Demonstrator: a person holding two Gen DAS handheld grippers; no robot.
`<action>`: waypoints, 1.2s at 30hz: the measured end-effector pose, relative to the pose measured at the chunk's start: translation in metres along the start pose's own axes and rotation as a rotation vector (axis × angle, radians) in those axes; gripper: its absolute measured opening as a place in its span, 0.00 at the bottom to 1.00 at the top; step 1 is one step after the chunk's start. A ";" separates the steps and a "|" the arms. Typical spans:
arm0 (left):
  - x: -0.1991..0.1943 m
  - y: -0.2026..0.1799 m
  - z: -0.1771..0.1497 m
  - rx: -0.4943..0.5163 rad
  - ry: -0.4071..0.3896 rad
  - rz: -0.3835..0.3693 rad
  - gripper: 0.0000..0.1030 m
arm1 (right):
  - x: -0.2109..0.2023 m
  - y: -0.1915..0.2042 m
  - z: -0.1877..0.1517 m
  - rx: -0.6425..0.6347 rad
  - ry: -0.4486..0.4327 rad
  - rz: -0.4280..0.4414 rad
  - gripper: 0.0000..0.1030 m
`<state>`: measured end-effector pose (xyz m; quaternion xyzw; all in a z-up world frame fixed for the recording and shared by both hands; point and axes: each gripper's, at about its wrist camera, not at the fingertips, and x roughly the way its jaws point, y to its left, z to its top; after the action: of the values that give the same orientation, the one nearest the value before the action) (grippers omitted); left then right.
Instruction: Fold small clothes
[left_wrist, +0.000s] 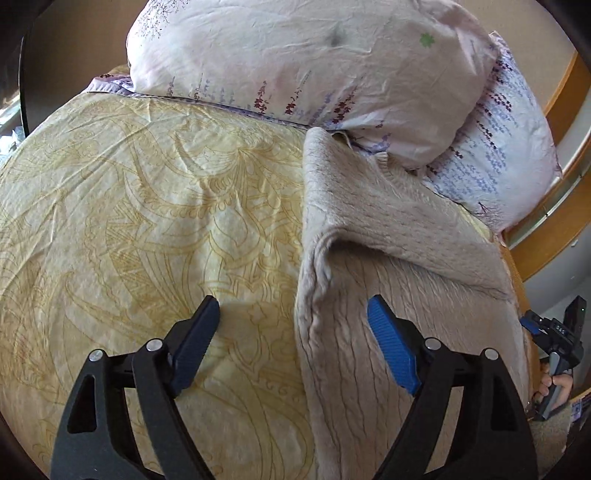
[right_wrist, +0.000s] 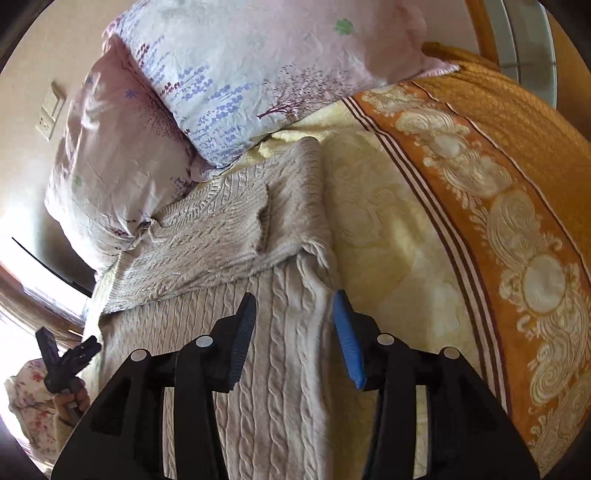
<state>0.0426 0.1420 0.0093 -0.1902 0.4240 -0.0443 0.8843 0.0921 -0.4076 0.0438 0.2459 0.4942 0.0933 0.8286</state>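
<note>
A bed (left_wrist: 147, 206) with pillows (left_wrist: 295, 66) is covered centrally by a sweater (right_wrist: 280, 369); both hand-held grippers, left (left_wrist: 293, 321) and right (right_wrist: 295, 314), are held spread, empty.

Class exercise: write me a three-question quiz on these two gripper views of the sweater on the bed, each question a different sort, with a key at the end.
1. True or false: the right gripper is clamped on the beige knit sweater.
2. Multiple choice: the sweater's far end lies against A) the floral pillows, B) a laundry basket, C) a wooden chair.
3. Fill in: the left gripper has one finger over the sweater and the other over the yellow patterned ____.

Key:
1. False; its jaws stand open above the knit, gripping nothing.
2. A.
3. Bedspread.
</note>
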 end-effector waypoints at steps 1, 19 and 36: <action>-0.002 0.000 -0.004 0.007 0.003 -0.017 0.78 | -0.002 -0.007 -0.003 0.020 0.006 0.004 0.44; -0.040 -0.012 -0.094 -0.077 0.134 -0.398 0.48 | -0.035 -0.004 -0.106 0.051 0.174 0.422 0.32; -0.040 -0.020 -0.113 -0.059 0.226 -0.378 0.15 | -0.044 0.032 -0.135 -0.233 0.128 0.238 0.12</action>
<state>-0.0676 0.0989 -0.0183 -0.2858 0.4783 -0.2181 0.8012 -0.0432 -0.3548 0.0408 0.1987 0.4991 0.2628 0.8015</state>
